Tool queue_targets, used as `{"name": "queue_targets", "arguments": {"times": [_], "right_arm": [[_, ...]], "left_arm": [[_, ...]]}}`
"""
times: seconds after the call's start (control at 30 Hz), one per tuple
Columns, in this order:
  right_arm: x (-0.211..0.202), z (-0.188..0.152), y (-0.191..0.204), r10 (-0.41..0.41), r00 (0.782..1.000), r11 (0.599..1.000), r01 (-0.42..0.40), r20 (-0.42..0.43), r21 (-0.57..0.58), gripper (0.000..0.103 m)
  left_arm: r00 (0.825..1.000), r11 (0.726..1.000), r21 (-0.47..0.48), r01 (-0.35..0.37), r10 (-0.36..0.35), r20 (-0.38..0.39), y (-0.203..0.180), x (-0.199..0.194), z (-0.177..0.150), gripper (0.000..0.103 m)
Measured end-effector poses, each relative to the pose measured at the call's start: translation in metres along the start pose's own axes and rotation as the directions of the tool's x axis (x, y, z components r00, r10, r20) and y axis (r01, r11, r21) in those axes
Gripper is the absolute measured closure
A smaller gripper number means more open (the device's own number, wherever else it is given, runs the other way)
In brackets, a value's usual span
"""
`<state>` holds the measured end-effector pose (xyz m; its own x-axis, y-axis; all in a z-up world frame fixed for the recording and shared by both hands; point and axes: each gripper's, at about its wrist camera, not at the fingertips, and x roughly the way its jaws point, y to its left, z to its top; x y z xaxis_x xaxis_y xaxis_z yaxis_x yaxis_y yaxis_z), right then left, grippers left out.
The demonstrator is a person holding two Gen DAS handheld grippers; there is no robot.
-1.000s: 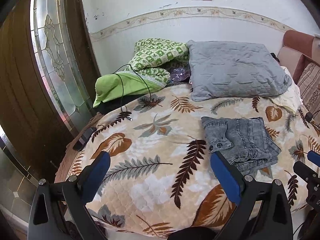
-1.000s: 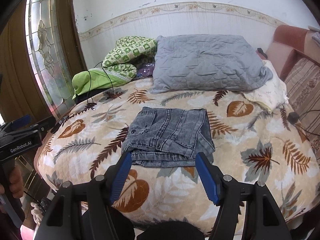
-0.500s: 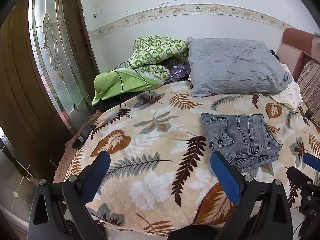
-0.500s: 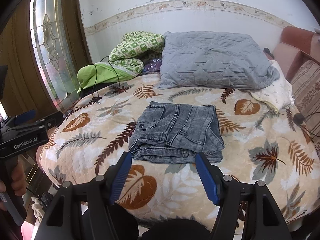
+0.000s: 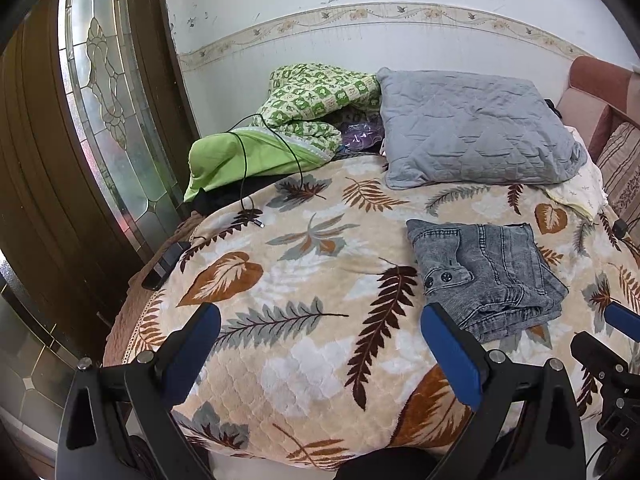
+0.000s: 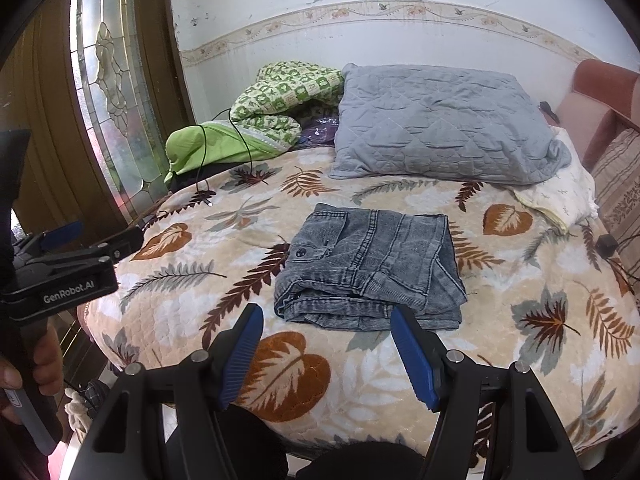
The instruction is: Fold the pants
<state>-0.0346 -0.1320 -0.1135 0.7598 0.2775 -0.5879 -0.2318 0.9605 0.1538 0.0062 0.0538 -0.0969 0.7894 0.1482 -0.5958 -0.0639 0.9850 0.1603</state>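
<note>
Both grippers, left gripper (image 5: 320, 354) and right gripper (image 6: 326, 350), gape, seemingly empty.

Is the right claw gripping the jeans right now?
No, the right claw stands open and empty, short of the folded jeans lying on the bedspread.

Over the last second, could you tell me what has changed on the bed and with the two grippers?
Very little. The right wrist view has shifted a bit: the folded jeans now sit slightly further right and lower in it, so that gripper moved, not the jeans. Nothing was gripped or released. The right gripper and left gripper stay open and empty, short of the jeans, which lie folded on the blanket as before.
</note>
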Motion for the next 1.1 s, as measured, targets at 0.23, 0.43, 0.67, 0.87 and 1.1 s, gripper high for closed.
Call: {"name": "queue_targets", "arguments": {"times": [0.23, 0.43, 0.67, 0.87, 1.1], "right_arm": [[0.004, 0.000, 0.011, 0.011, 1.000, 1.000, -0.011, -0.002, -0.022, 0.033], [0.007, 0.000, 0.014, 0.018, 1.000, 0.999, -0.018, -0.005, -0.027, 0.033], [0.010, -0.001, 0.013, 0.022, 1.000, 0.999, -0.023, -0.004, -0.023, 0.033], [0.012, 0.001, 0.009, 0.023, 1.000, 1.000, -0.023, -0.002, -0.014, 0.033], [0.009, 0.001, 0.005, 0.018, 1.000, 1.000, -0.018, 0.005, -0.007, 0.033]], "left_arm": [[1.000, 1.000, -0.003, -0.010, 0.010, -0.013, 0.004, 0.006, -0.003, 0.003], [1.000, 1.000, 0.000, -0.011, 0.011, -0.022, 0.005, 0.009, -0.004, 0.003], [1.000, 1.000, 0.012, -0.017, 0.017, -0.026, 0.002, 0.011, -0.003, 0.003], [1.000, 1.000, 0.020, -0.018, 0.018, -0.025, -0.002, 0.012, -0.002, 0.003], [1.000, 1.000, 0.028, -0.013, 0.013, -0.021, -0.003, 0.009, -0.001, 0.003]]}}
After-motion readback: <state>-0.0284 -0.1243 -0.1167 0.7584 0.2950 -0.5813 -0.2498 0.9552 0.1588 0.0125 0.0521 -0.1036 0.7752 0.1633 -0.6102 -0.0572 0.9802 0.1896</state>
